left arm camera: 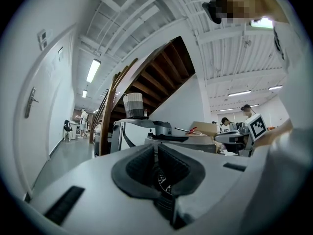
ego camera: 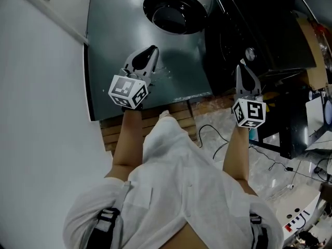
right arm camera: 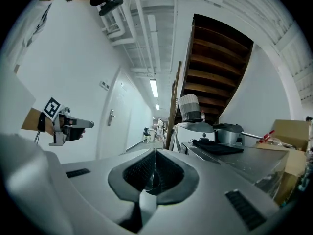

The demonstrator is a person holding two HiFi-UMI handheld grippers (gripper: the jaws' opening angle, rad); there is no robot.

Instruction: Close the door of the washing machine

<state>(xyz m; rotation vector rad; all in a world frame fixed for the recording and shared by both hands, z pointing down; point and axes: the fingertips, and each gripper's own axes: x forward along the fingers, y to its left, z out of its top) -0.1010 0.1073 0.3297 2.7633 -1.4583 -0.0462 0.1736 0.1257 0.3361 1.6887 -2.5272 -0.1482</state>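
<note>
While level, left gripper (ego camera: 151, 50) and right gripper (ego camera: 241, 67) side by side, jaws pressed together.

A loose white shirt (ego camera: 176, 175) is worn; dark straps (ego camera: 106, 221), possibly a harness, are seen over it.

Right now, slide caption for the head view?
Left gripper and right gripper, both shut, empty, near grey appliance top.
</note>
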